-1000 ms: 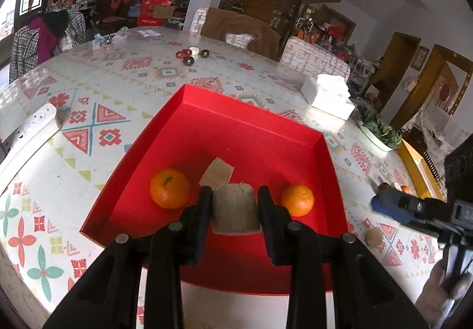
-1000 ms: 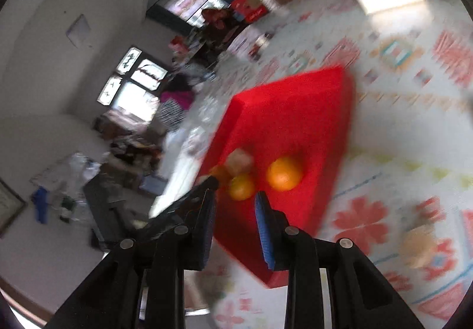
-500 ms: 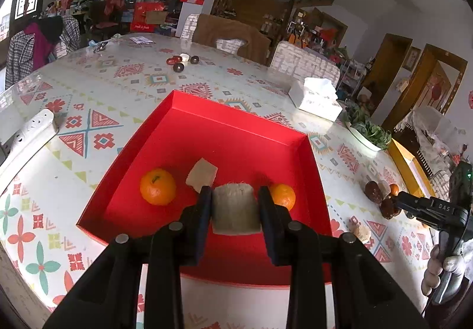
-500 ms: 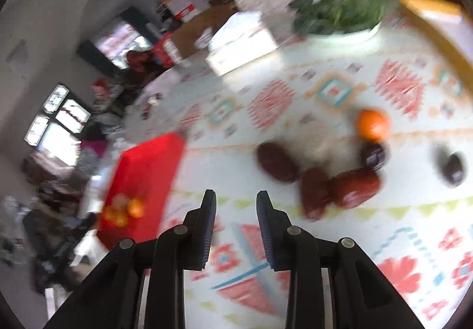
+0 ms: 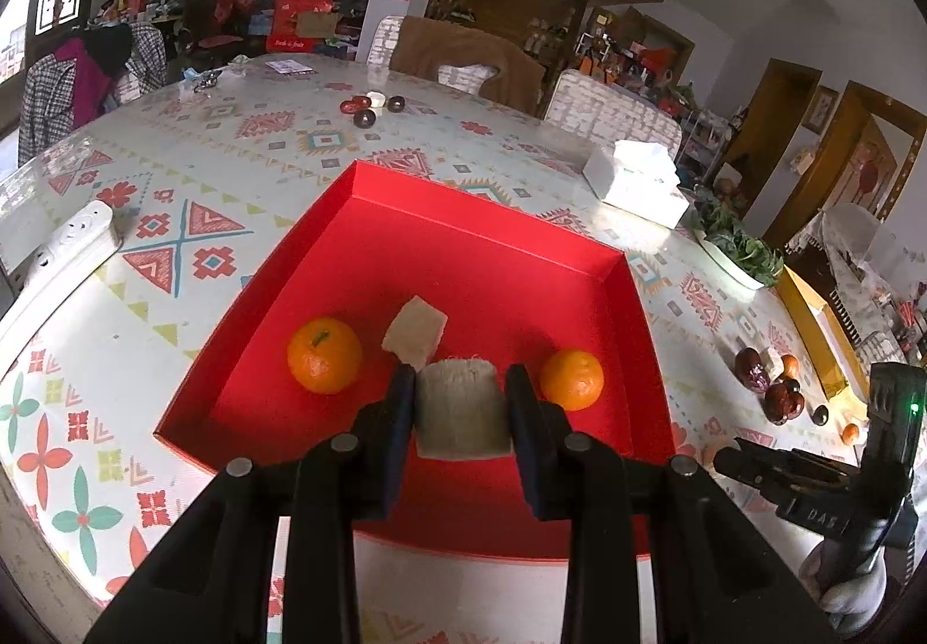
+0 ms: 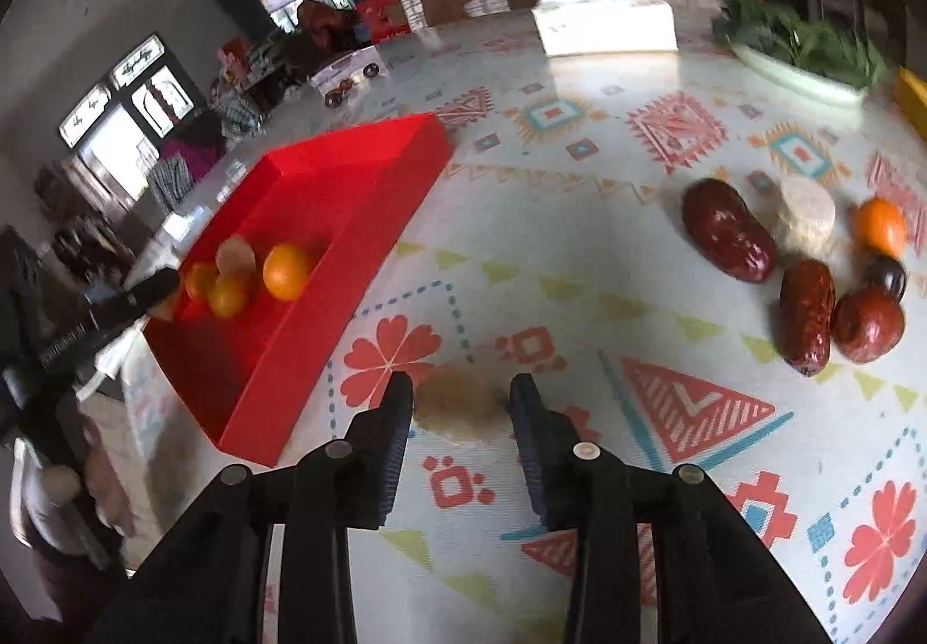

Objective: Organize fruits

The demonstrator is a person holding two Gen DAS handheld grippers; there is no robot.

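The pale round piece [image 6: 459,403] lies on the table [image 6: 579,296] squarely between the right gripper [image 6: 460,412]'s opening fingers, untouched, while the left gripper [image 5: 462,406] clamps a beige chunk [image 5: 462,408] over the red tray [image 5: 486,215]

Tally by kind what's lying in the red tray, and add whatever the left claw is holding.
Oranges: 2
Pale cube lying in the red tray: 1
Pale chunk held in the left claw: 1
Total: 4
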